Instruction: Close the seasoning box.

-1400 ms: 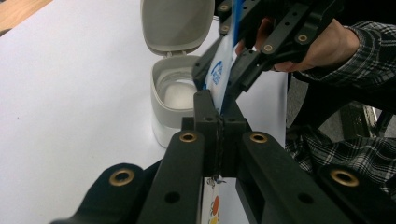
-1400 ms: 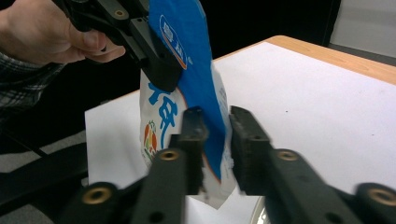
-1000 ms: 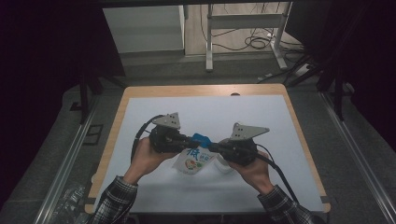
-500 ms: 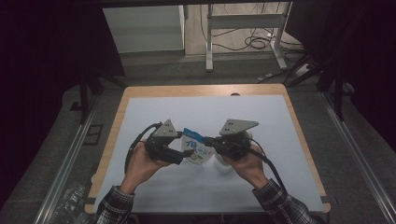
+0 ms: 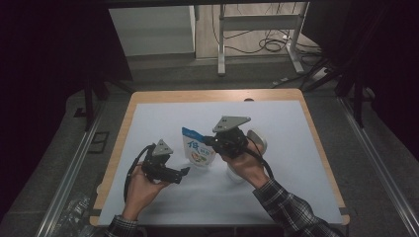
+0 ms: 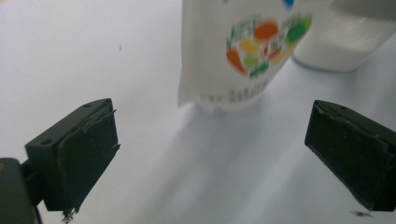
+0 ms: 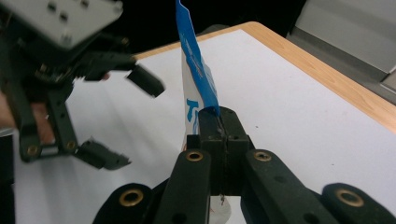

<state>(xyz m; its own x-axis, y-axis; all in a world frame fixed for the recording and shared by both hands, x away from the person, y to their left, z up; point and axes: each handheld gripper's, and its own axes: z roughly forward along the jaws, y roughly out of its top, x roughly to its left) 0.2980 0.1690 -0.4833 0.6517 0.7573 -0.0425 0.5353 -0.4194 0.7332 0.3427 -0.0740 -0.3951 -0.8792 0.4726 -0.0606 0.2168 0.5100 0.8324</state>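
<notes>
Fingers of the right gripper (image 7: 219, 116) are pressed fully together on the blue top strip of a white plastic pouch with a blue header and a printed fruit-and-vegetable picture (image 5: 196, 148). The pouch is held upright by that strip, near the middle of the white-covered table with a wooden rim (image 5: 296, 163); whether its bottom edge touches the table cannot be told. In the right gripper view the blue strip (image 7: 196, 60) is seen edge-on, rising from between the closed fingers.

Fingers (image 6: 79, 154) of the left gripper (image 5: 184, 172) are spread wide and have just been opening; nothing is gripped between them. In the left gripper view the pouch's lower part (image 6: 243, 56) is seen ahead of the open fingers, apart from both pads. In the high view the left gripper is held low over the table, just to the left of and nearer than the pouch.

A translucent white round container (image 6: 345, 42) stands just behind the pouch, beside the right hand (image 5: 242, 165).
</notes>
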